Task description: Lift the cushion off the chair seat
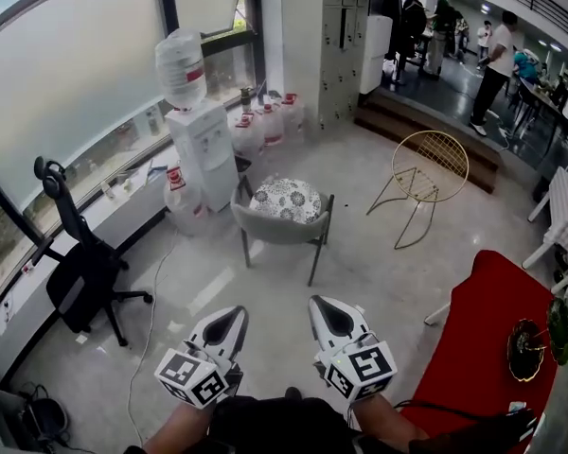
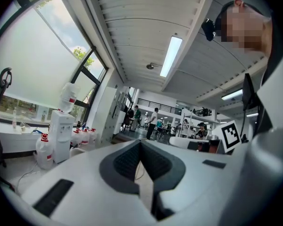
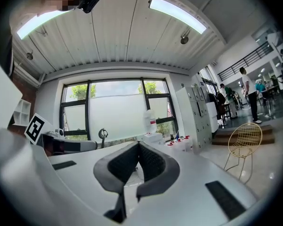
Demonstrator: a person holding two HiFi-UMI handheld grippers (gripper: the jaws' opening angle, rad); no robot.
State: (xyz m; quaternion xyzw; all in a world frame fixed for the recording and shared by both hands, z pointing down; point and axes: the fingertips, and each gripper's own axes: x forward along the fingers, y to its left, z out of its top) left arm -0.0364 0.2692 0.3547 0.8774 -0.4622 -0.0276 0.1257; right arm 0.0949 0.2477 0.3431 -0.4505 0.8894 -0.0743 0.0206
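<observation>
**Position of the task item.** The cushion, round with a dark-on-white pattern, lies flat on the seat of the grey chair. It fills most of the seat and nothing rests on it.

**Gripper state.** The left hand-held gripper and the right hand-held gripper are both well short of the chair, on its front side, side by side and pointing toward it. Both sets of jaws are closed tip to tip with nothing between them.

**Handling (judgement).**
- The cushion is probably light, soft and compressible, with a fabric cover that should not slip.
- It is likely to sag if lifted by one edge only.
- Take hold at the rim, one hand-held gripper on each side of the chair seat, pinching the edge where it overhangs or stands proud.
- The jaws must be opened before contact.

**View coverage.**
- The head view alone shows the cushion, the chair and the gap to both grippers.
- The gripper views alone show the pads meeting. Neither clearly shows the cushion.
- The right gripper view shows the wire chair to the right of the chair.
</observation>
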